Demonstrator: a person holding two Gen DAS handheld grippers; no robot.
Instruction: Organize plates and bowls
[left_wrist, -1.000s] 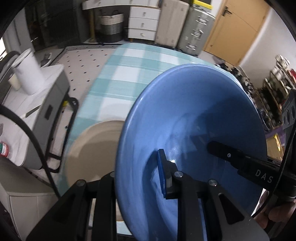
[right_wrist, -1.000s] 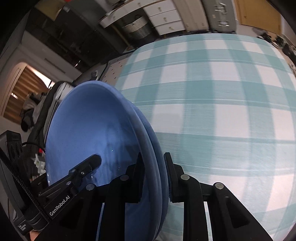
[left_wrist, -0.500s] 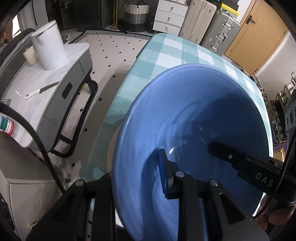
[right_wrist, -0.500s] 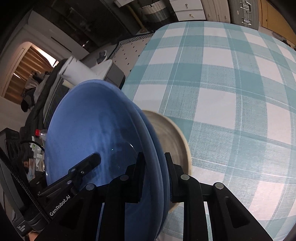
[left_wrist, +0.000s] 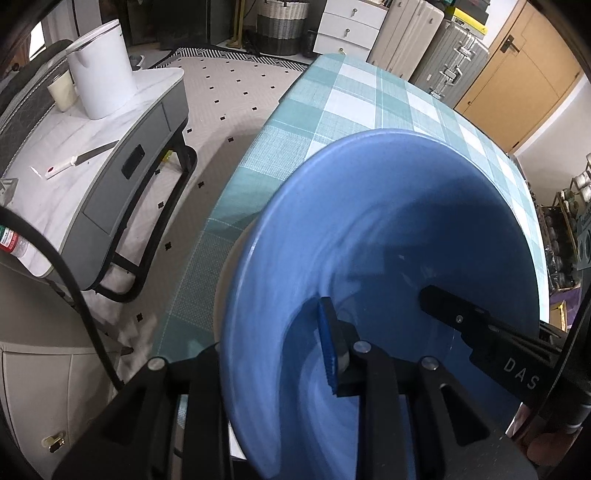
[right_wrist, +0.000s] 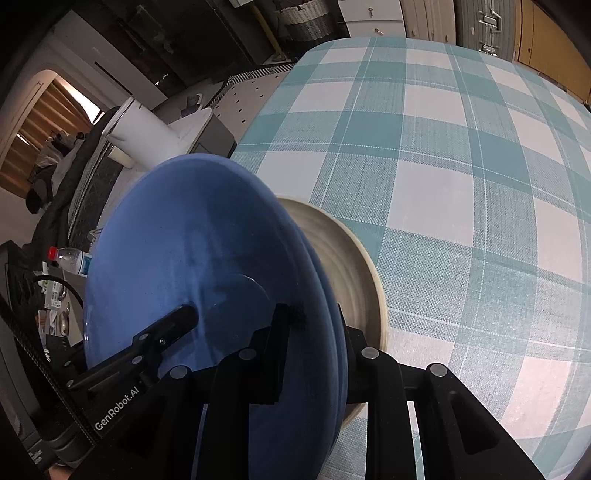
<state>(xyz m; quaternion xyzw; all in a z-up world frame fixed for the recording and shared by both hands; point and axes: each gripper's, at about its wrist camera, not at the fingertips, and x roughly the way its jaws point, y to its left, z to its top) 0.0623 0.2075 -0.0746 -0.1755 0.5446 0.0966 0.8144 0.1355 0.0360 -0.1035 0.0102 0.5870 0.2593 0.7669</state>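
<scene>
Blue bowl (left_wrist: 388, 229) tilted steeply, hollow facing the left camera, rim clamped by left gripper (left_wrist: 280, 350) fingers and right gripper (right_wrist: 317, 325) fingers. Held over beige plate (right_wrist: 351, 266) near the desk's (right_wrist: 461, 184) left edge. Side cart (left_wrist: 74, 155), white canister (left_wrist: 101, 66) leftward.

Blue plate (left_wrist: 388, 229): glossy, wide shallow rim, held tilted steeply on edge, concave face toward left wrist camera. Right wrist view shows it (right_wrist: 177, 251) edge-on; rim looks doubled, cannot tell if one plate or two. Beige plate (right_wrist: 347, 266): matte, lies flat on checked tablecloth directly beneath, near table edge, mostly hidden by the blue one
</scene>
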